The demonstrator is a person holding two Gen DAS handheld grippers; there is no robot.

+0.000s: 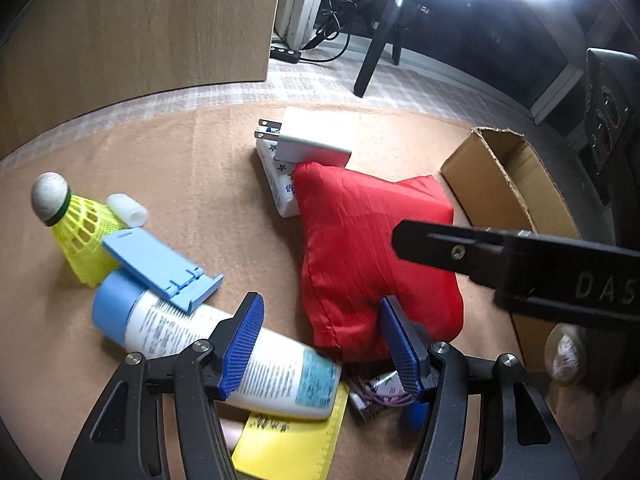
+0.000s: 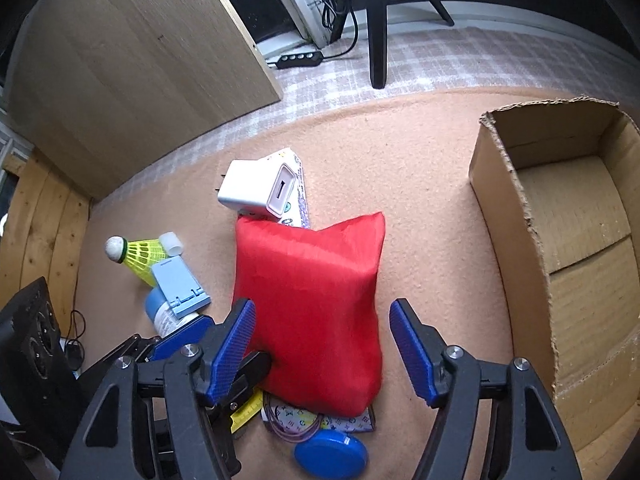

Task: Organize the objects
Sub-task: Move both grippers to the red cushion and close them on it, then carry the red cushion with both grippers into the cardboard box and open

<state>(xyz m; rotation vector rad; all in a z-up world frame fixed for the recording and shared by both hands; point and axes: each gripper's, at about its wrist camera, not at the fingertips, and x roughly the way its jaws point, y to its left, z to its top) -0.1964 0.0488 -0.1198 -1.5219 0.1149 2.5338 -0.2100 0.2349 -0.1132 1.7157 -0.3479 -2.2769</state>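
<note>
While we hover over the brown mat (image 2: 420, 184), our left gripper (image 1: 320, 344) and right gripper (image 2: 322, 350) stand spread, pinching nothing; the red pouch (image 2: 312, 300) lies centred, cardboard box (image 2: 560, 216) at three o'clock.

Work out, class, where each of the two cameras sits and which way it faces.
Left wrist view: sits on the left gripper, looks down over a lotion bottle and red pouch; its blue fingers and the other gripper's black finger show.
Right wrist view: sits on the right gripper, looks down at the pouch beside a cardboard box.
Shared: pouch, white charger, shuttlecock, box.
</note>
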